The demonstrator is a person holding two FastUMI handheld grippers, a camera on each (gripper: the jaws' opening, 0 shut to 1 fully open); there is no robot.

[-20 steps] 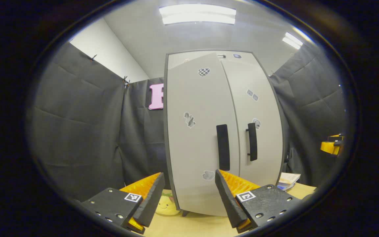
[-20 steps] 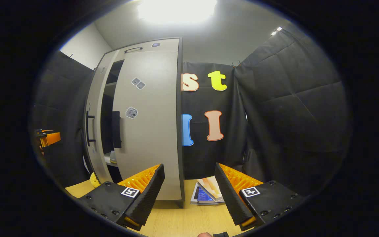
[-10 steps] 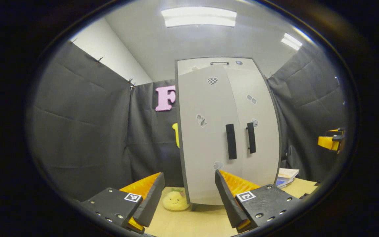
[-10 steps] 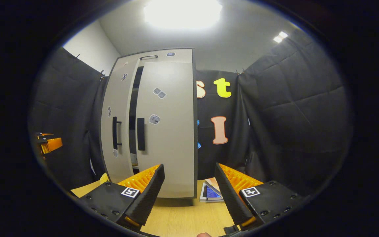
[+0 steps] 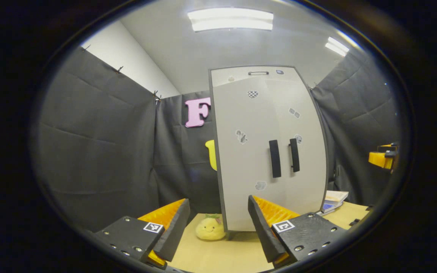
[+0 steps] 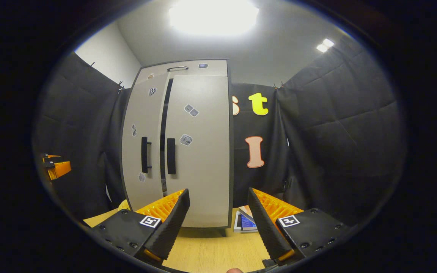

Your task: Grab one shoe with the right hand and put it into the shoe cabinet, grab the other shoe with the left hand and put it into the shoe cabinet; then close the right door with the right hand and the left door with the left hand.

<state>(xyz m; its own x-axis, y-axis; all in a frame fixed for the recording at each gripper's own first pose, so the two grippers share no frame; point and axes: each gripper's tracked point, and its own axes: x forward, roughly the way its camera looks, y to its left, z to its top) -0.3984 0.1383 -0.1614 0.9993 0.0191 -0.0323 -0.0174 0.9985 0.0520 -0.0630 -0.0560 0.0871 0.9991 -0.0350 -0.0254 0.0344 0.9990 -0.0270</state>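
Observation:
The tall grey shoe cabinet (image 5: 264, 151) stands on the wooden table, its two doors almost together. In the right gripper view a thin dark slit (image 6: 164, 144) runs between the left door (image 6: 139, 129) and the right door (image 6: 199, 151), beside their two black handles (image 6: 171, 156). The doors hide the inside. My left gripper (image 5: 216, 227) is open and holds nothing, back from the left door (image 5: 241, 159). My right gripper (image 6: 218, 223) is open too, before the cabinet's right edge. Each gripper appears far off in the other's view: the right gripper (image 5: 381, 159) and the left gripper (image 6: 57, 168).
A yellow plush toy (image 5: 210, 228) sits at the cabinet's left foot. A stack of books (image 6: 247, 222) lies on the table (image 6: 211, 250) to the cabinet's right. Black cloth walls close in on both sides.
The left door has swung in until only a slit remains between the doors. Both grippers have drawn back from the cabinet, which looks smaller now.

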